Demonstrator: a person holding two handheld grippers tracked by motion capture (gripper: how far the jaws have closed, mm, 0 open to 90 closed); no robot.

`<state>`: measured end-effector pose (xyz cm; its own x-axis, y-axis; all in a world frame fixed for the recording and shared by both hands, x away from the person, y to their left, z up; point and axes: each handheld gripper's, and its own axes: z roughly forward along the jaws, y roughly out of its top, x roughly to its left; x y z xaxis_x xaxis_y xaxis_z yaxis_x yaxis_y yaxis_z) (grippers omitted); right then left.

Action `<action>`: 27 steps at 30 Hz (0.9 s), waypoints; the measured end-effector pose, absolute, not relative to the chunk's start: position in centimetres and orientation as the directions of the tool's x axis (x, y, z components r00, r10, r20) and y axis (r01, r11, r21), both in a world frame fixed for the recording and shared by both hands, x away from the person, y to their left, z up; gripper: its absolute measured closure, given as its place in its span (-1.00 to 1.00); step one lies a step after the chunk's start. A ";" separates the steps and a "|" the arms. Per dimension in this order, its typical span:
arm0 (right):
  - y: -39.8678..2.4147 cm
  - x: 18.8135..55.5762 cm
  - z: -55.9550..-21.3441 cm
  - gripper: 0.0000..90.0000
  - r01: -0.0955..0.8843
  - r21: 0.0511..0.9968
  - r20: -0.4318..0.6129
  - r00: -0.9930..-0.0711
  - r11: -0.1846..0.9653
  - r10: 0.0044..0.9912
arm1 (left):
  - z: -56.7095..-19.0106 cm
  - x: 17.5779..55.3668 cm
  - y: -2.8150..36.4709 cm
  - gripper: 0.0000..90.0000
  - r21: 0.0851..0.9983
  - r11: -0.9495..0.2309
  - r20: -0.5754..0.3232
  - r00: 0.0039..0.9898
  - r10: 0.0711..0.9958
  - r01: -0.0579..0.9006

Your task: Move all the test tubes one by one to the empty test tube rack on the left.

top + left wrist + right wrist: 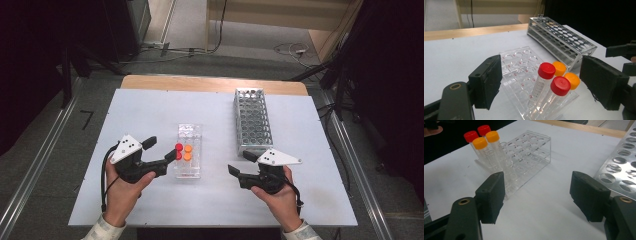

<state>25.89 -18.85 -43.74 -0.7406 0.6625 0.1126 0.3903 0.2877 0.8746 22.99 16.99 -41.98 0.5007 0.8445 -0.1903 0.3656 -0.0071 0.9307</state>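
A clear plastic rack (188, 150) stands mid-table with several capped tubes at its near end: two red caps (178, 151) and two orange caps (187, 152). My left gripper (161, 149) sits just left of the rack, open, its jaws pointing at the tubes. In the left gripper view the red-capped tubes (546, 70) and orange-capped tubes (572, 80) stand ahead of the left gripper (544, 82), untouched. My right gripper (241, 162) rests right of the rack, open and holding nothing. The right gripper view shows the right gripper (540, 195) over bare table, with the tubes (479, 143) and the rack (531, 147) farther off.
A metal rack (252, 122) with many empty holes lies at the right rear, close behind the right gripper; it also appears as the metal rack (561, 40) and the metal rack (624, 167). The white table top (150, 110) ends at a wooden far edge (210, 82).
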 end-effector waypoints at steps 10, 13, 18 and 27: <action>-19.9 26.0 -43.7 -0.41 0.393 0.877 0.111 -0.726 0.277 0.679 | -42.1 22.8 17.4 -0.58 0.930 -0.004 -0.190 0.492 0.850 0.367; -20.2 26.0 -43.7 -0.41 0.396 0.876 0.113 -0.722 0.274 0.683 | -42.3 22.8 17.6 -0.58 0.929 -0.009 -0.187 0.487 0.853 0.371; -20.7 26.0 -43.7 -0.41 0.397 0.878 0.111 -0.712 0.266 0.694 | -42.5 22.8 17.8 -0.58 0.927 -0.006 -0.189 0.482 0.855 0.374; -22.0 26.0 -43.7 -0.42 0.401 0.880 0.114 -0.696 0.254 0.709 | -43.0 22.5 18.1 -0.58 0.926 -0.004 -0.188 0.469 0.863 0.378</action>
<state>26.05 -22.01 -43.73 -0.6965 0.7085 0.1136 0.4015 0.2536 0.8801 22.52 18.13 -43.02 0.4690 0.8630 -0.1879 0.3782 -0.0040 0.9257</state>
